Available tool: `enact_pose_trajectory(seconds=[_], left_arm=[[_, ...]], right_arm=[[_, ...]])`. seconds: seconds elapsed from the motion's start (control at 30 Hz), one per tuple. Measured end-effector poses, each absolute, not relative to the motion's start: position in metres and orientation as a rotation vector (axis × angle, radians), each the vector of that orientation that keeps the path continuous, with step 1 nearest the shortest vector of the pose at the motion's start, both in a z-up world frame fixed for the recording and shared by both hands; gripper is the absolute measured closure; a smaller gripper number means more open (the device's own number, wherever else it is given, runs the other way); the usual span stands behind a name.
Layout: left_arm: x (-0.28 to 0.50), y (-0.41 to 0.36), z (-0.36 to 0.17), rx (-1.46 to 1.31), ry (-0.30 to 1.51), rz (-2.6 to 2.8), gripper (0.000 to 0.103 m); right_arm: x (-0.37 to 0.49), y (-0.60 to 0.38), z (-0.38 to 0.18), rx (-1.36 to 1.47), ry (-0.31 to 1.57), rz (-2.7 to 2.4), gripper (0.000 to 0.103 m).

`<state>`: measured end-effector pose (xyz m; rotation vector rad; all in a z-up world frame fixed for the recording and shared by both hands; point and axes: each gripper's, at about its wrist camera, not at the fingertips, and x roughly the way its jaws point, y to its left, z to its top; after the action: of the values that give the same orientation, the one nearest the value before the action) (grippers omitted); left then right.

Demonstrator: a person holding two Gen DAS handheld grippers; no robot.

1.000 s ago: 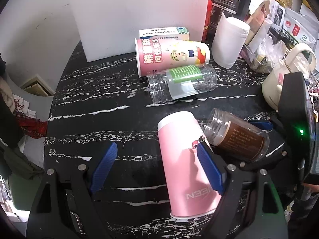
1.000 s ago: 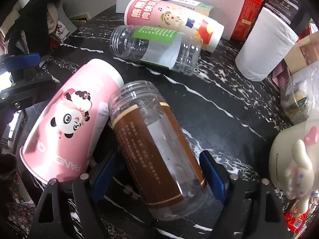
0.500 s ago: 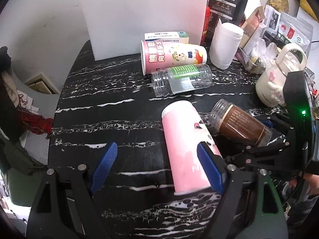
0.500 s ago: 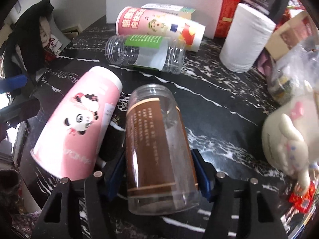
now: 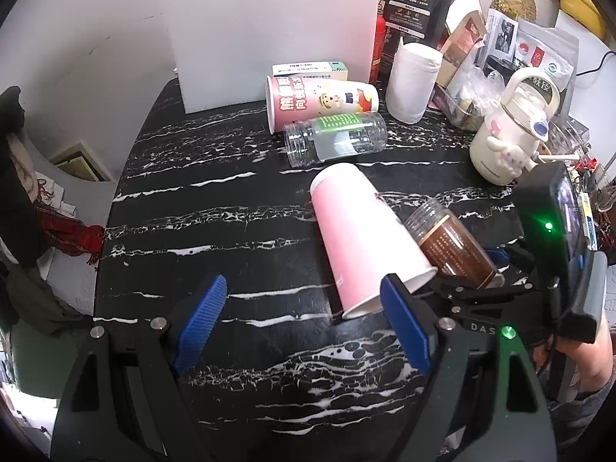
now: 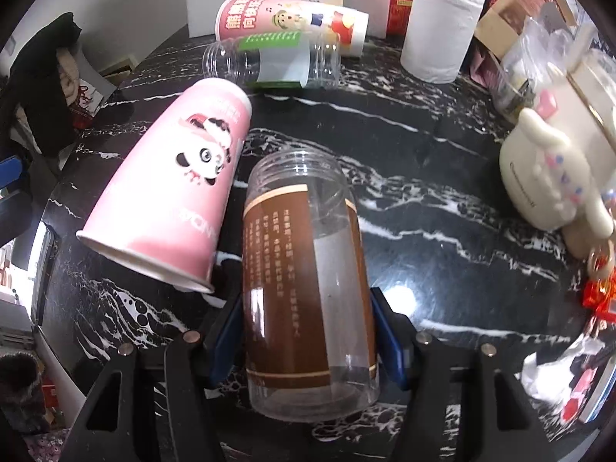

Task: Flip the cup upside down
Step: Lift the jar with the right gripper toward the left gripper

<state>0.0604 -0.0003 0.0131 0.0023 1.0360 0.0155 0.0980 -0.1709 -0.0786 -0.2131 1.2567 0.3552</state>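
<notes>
Two claws: right claw (image 6: 308,331) closing, pinching the brown-labelled jar (image 6: 304,269); left claw (image 5: 304,323) spread, empty.

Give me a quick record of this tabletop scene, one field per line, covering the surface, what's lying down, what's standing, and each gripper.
surface: black marble-pattern table
lying on side: pink panda cup; brown-label jar; green-label clear jar; cartoon-print cup
standing: white paper roll; cream kettle
right gripper: closing, pads on both sides of the brown-label jar
left gripper: open, nothing held, beside the pink panda cup's rim
</notes>
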Motion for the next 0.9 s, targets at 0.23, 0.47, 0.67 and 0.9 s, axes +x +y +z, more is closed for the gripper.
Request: enact_pose_trajectory(seconds=[0.23,0.47,0.67,0.9], left_arm=[[0.061,0.003,0.010,-0.004,1.047,0.019,0.022],[0.061,0.004,0.008,-0.001,1.049,0.019,0.022],[0.052,0.004,0.008,-0.012,1.043,0.014,0.022],[0.027,0.008,0.008,-0.018,1.039,0.011,0.022]], right_arm=[[0.103,-0.162,-0.091,-0.246,1.294,0.353,0.041],[0.104,-0.163,-0.090,-0.257,1.257,0.323,0.043],[0.084,-0.176,-0.074,-0.219,1.219,0.267,0.043],[0.042,-0.189,-0.060,-0.126,1.205,0.231,0.043]])
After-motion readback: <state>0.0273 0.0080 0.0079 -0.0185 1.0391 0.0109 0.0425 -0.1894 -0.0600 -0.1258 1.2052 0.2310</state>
